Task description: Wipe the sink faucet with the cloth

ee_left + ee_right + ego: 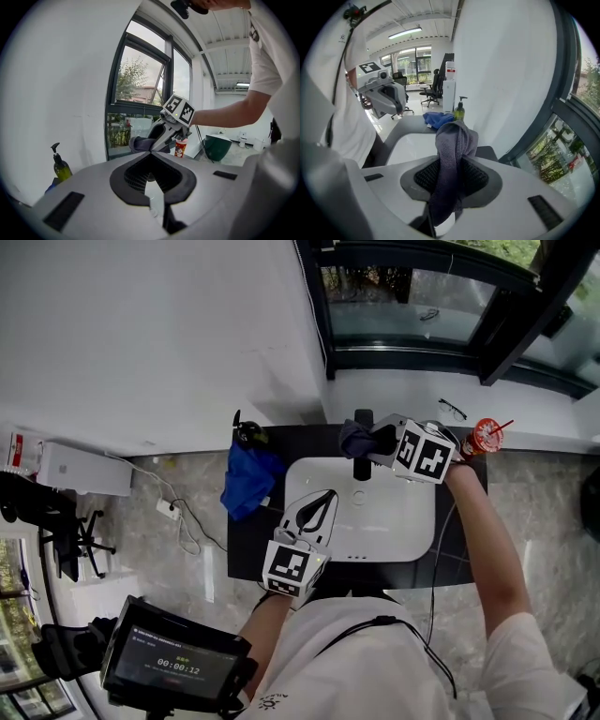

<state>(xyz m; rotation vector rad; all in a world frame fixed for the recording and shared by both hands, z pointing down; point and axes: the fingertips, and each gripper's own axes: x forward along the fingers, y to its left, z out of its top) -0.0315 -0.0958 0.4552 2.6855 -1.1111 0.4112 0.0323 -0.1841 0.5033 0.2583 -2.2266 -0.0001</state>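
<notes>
My right claw (377, 441) is pinching the cloth (454, 140), right at the top of the faucet (362, 468). My left claw (323, 498) is closed on nothing, in front of the faucet, over the sink (412, 531).

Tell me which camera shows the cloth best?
Right gripper view: the cloth sits close, pinched between the jaws. Head view shows a dark bundle at the faucet; left gripper view, a small far lump.
</notes>
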